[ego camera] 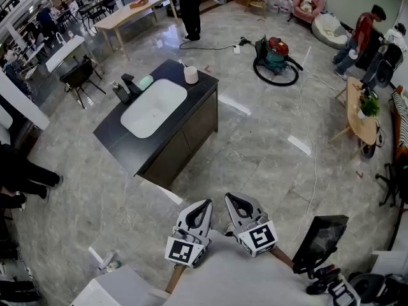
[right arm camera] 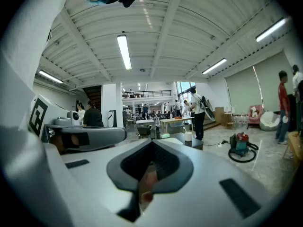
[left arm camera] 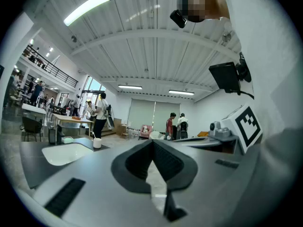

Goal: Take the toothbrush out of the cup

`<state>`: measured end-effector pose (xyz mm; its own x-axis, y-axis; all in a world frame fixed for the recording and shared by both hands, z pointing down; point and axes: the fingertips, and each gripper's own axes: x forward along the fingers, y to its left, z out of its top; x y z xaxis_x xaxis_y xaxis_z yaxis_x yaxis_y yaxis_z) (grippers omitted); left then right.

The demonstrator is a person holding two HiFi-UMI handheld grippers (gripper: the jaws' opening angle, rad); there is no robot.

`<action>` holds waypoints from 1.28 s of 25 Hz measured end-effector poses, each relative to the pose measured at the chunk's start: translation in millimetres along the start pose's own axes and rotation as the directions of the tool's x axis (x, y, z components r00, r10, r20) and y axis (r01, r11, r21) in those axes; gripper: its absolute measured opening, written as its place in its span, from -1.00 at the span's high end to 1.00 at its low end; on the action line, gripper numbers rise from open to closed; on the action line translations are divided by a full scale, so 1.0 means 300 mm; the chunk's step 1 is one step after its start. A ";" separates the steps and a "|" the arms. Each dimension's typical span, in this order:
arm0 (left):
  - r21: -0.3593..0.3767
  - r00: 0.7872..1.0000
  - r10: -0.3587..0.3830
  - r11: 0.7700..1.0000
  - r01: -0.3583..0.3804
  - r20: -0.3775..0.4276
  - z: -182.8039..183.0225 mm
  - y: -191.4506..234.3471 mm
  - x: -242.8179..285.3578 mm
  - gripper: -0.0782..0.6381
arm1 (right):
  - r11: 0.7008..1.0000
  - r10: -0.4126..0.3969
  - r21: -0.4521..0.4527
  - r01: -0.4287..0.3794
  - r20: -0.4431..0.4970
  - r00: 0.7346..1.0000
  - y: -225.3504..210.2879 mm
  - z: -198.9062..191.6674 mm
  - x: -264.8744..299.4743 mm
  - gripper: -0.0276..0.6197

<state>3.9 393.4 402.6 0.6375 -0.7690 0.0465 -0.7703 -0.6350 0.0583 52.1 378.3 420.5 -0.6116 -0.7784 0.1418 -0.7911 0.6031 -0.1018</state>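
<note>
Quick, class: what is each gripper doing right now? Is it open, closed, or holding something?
Left gripper: closed, holding nothing.
Right gripper: closed, holding nothing.

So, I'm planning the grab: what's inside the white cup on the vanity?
A toothbrush stands in the white cup, its upper end poking above the rim. Its lower part, and anything else inside, is hidden by the cup wall.
</note>
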 end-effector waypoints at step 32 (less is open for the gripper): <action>-0.034 0.999 -0.032 0.999 0.032 0.007 0.024 0.064 -0.036 0.77 | 0.999 -0.039 0.018 0.039 0.006 0.999 0.052 0.020 0.035 0.90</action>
<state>-17.9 389.0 396.1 0.6614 -0.7491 0.0381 -0.7487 -0.6563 0.0939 33.2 378.3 414.6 -0.5805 -0.8021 0.1401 -0.8141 0.5693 -0.1142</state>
